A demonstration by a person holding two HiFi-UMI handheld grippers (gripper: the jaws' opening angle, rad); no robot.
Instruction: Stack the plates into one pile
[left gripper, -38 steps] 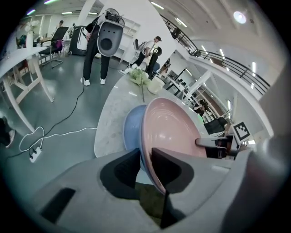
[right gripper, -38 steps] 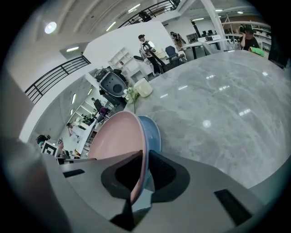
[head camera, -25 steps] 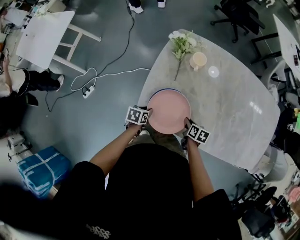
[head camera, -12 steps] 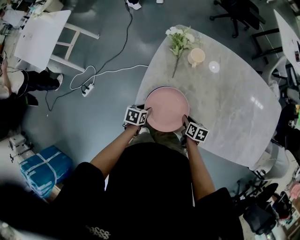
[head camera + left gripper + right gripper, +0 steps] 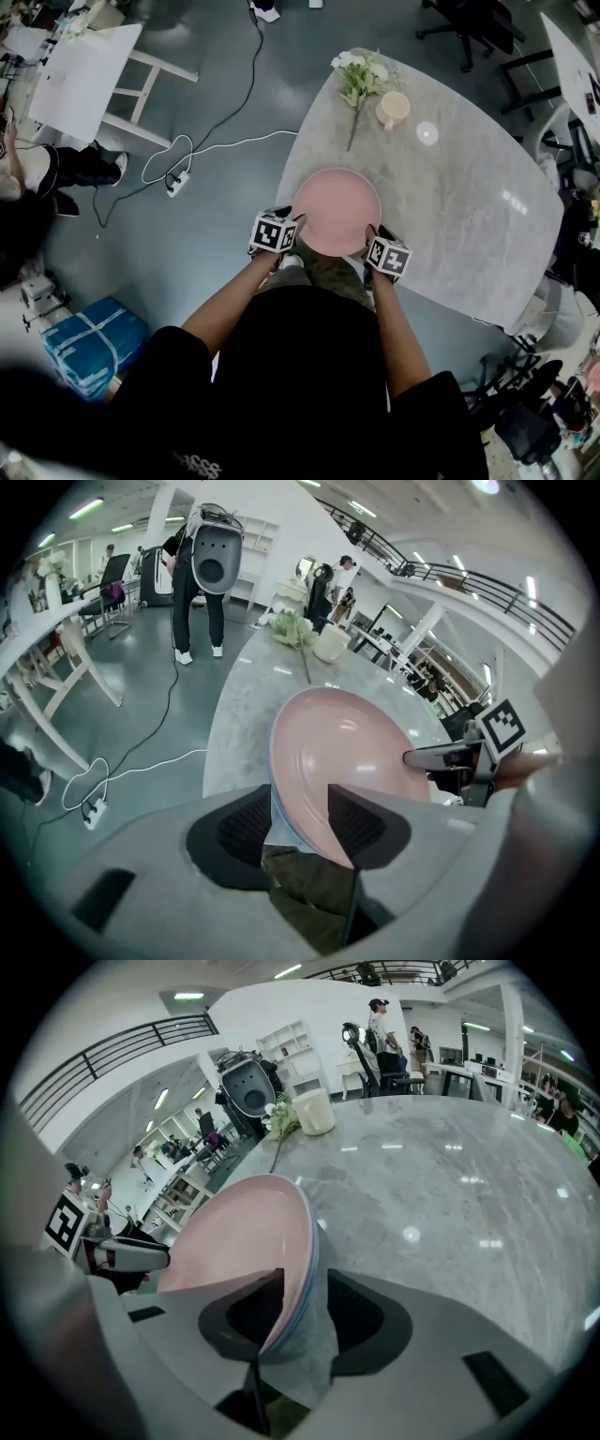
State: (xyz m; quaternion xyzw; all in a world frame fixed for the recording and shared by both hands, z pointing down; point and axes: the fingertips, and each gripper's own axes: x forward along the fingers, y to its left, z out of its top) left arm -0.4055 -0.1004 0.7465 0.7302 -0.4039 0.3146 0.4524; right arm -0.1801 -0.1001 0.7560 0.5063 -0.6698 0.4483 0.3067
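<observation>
Now that left tool point(image 5: 292, 225) (8 o'clock) and right tool point(image 5: 375, 238) (4) just opened, rim loose btwn jaws, round pink plate point(image 5: 337, 211) sits atop bluish plate point(image 5: 313, 1274) on grey marble table point(image 5: 469, 216); stack prob done.

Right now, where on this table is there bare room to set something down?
The wide marble tabletop right of the pink plates and cup is bare. A narrower strip lies between plates and flowers. Crowded: the near edge around the plates.

the pink plate point(image 5: 337, 211) looks smooth and glossy; the table point(image 5: 469, 216), polished grey marble-like stone
</observation>
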